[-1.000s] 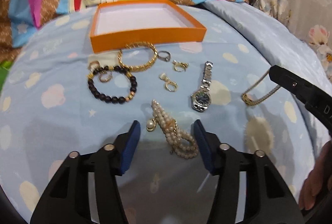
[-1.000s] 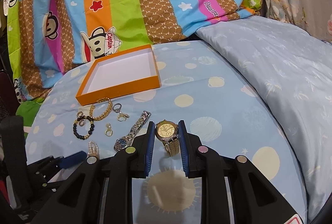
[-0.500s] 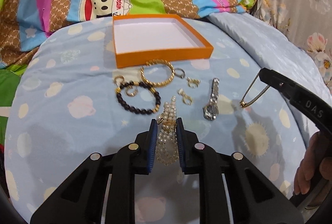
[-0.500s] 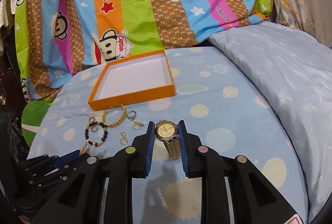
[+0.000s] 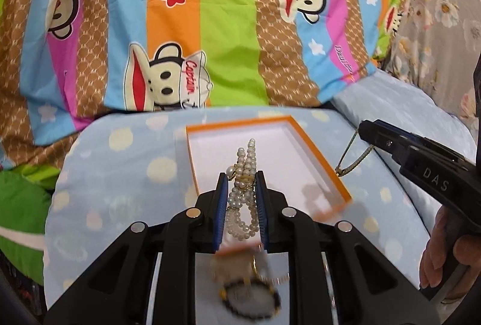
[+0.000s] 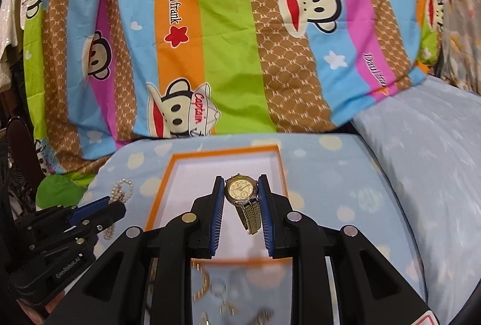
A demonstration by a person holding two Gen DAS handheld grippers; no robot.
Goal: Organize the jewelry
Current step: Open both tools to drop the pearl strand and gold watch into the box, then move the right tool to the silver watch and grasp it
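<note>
My left gripper [image 5: 240, 179] is shut on a pearl bracelet [image 5: 242, 198] and holds it above the orange box [image 5: 320, 162] with a white inside. My right gripper [image 6: 240, 185] is shut on a gold watch [image 6: 240, 189] and holds it over the same box [image 6: 163, 192]. The right gripper also shows at the right of the left wrist view [image 5: 368, 129], with the watch strap [image 5: 356, 164] hanging below. The left gripper [image 6: 112, 206] with the pearls [image 6: 121, 189] shows at the left of the right wrist view.
More jewelry lies on the light blue sheet before the box: a dark bead bracelet [image 5: 249, 299], a gold bangle [image 6: 203, 284] and small rings [image 6: 221, 290], blurred. A striped monkey-print quilt [image 5: 228, 24] rises behind the box. A blue pillow [image 6: 436, 159] lies at the right.
Both grippers have moved forward and up with their pieces, from over the loose jewelry to above the orange box. The left gripper closed on the pearls a second ago.
</note>
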